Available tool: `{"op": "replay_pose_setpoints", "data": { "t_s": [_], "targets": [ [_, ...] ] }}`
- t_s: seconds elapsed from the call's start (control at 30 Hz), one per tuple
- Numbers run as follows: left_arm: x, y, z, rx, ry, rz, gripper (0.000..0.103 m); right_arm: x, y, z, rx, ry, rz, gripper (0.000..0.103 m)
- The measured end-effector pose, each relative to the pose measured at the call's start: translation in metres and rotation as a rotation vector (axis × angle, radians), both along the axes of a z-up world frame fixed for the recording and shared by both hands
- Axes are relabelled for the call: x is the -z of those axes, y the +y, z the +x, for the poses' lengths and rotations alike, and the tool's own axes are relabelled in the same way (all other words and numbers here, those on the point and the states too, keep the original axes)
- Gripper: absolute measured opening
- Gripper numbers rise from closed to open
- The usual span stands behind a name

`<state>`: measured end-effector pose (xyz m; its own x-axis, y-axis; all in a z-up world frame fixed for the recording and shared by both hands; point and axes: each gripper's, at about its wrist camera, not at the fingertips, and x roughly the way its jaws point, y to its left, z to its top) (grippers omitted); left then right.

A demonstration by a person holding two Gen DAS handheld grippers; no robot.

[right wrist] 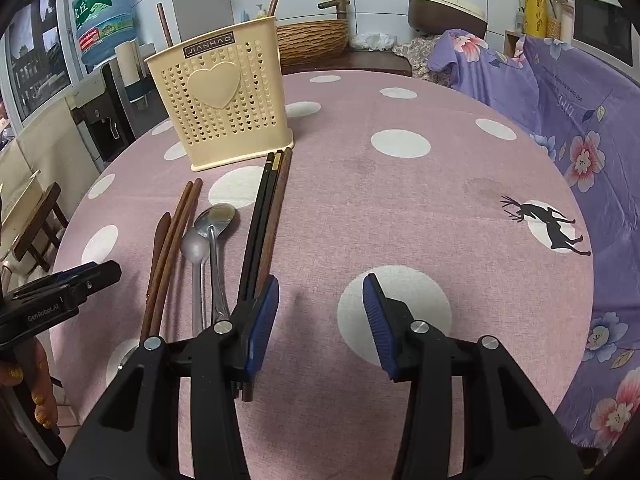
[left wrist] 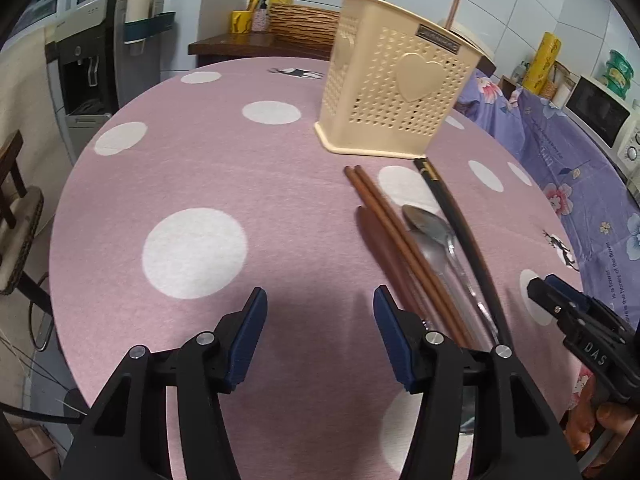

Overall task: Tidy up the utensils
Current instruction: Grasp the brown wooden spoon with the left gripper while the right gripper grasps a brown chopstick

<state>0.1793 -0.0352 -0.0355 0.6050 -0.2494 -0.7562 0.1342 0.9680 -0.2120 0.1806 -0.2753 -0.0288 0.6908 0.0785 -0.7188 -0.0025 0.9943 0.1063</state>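
Note:
A cream perforated utensil holder (left wrist: 392, 92) with a heart on its side stands upright on the pink dotted table; it also shows in the right wrist view (right wrist: 224, 108). Brown sticks rise from it. In front of it lie brown chopsticks (right wrist: 172, 248), a metal spoon (right wrist: 214, 224), a pale spoon (right wrist: 195, 252) and black and dark brown chopsticks (right wrist: 266, 216). In the left wrist view the brown chopsticks (left wrist: 396, 236) and metal spoon (left wrist: 430, 228) lie right of my left gripper (left wrist: 320, 308), which is open and empty. My right gripper (right wrist: 320, 300) is open and empty, right of the utensils.
A purple floral cloth (right wrist: 568, 128) covers the surface on the right of the table (right wrist: 400, 208). A water dispenser (left wrist: 86, 64) stands at the left. A wicker basket (right wrist: 312, 40), a rice cooker (right wrist: 446, 10) and a microwave (left wrist: 600, 116) sit behind.

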Motion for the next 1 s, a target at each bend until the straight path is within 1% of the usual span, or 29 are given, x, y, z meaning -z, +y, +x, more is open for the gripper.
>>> {"op": "replay_pose_setpoints", "data": {
  "t_s": [0.13,0.27,0.33,0.43,0.5,0.57,0.63,0.73,0.83,1.0],
  "targets": [
    [0.000,-0.018,0.004,0.040,0.007,0.009,0.055,0.000,-0.001,0.000,-0.001,-0.003,0.004,0.045],
    [0.005,-0.034,0.008,0.064,0.022,0.045,0.054,0.000,-0.003,0.000,0.005,0.002,0.009,0.045],
    [0.005,-0.038,0.008,0.060,0.008,0.075,0.053,0.000,-0.003,-0.001,0.008,0.003,0.008,0.045],
    [0.005,-0.041,0.011,0.056,0.014,0.086,0.052,0.000,-0.004,-0.002,0.010,0.005,0.012,0.045],
    [0.006,-0.045,0.014,0.054,0.012,0.111,0.051,0.000,-0.003,-0.002,0.010,0.005,0.009,0.045],
    [0.006,-0.049,0.017,0.055,0.010,0.130,0.048,-0.001,-0.002,-0.002,0.007,0.003,0.009,0.045],
    [0.006,-0.048,0.018,0.049,0.011,0.128,0.041,-0.001,-0.002,-0.002,0.004,0.004,0.007,0.045],
    [0.006,-0.043,0.019,0.043,0.016,0.115,0.037,-0.001,-0.002,-0.002,0.007,0.007,0.007,0.045],
    [0.006,-0.043,0.021,0.040,0.012,0.137,0.033,0.001,-0.003,-0.001,0.010,0.014,0.008,0.045],
    [0.005,-0.040,0.031,0.026,0.024,0.124,0.026,-0.002,0.003,0.002,-0.011,0.013,0.002,0.045]
  ]
}}
